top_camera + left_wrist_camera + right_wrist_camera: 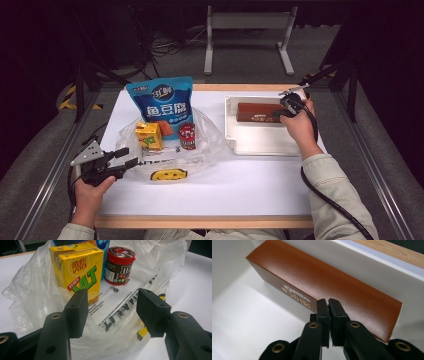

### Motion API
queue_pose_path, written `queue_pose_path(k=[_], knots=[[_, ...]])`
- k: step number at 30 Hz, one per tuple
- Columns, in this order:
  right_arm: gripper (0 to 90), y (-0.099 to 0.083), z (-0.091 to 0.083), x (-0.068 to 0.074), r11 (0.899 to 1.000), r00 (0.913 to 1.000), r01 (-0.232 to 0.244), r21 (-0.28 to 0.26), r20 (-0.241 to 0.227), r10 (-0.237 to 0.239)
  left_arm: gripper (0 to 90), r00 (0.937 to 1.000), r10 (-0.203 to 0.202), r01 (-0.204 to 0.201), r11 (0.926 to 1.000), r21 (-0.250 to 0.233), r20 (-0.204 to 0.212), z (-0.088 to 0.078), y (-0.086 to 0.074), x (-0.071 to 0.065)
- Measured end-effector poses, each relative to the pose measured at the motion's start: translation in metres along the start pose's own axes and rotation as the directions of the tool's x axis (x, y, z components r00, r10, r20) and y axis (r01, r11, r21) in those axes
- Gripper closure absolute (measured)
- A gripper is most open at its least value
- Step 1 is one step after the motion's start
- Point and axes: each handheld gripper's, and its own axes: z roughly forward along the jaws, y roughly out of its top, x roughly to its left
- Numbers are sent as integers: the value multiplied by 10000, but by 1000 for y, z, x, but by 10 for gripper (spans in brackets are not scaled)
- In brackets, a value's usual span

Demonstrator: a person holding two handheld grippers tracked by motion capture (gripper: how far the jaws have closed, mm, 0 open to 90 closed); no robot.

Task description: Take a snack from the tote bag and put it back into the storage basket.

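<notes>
Nearest me in the left gripper view, my left gripper (112,312) has its jaws spread wide with nothing between the pads, poised at the near edge of the crumpled clear plastic bag (30,297). Inside the bag stand a yellow lemon-tea carton (77,267) and, just beside it, a small dark candy tub with a red lid (120,265); a tall blue snack pouch (161,100) rises behind them.

My right gripper (328,303) has its jaws almost together, a thin slit between them, tips against the near face of the long brown cardboard box (324,287); nothing is pinched. That box lies along the far wall of the white rectangular tray (260,145), leaving the tray's near floor free. Bare white tabletop (225,190) lies between bag and tray.
</notes>
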Motion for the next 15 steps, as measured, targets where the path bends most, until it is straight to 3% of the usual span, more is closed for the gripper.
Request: queue_pose_path(k=[4,8,15], knots=[[795,1,-4,2,9996,9999,105,-251,-93,-107,436,10000,3,-3,10000,1,-5,0,0,0],[653,6,-13,6,9959,9991,247,-869,-320,-275,436,10000,-35,35,10000,-13,-11,0,0,-1],[474,21,-32,21,9727,9909,765,-2190,-918,-986,436,10000,-33,33,10000,15,1,0,0,-1]])
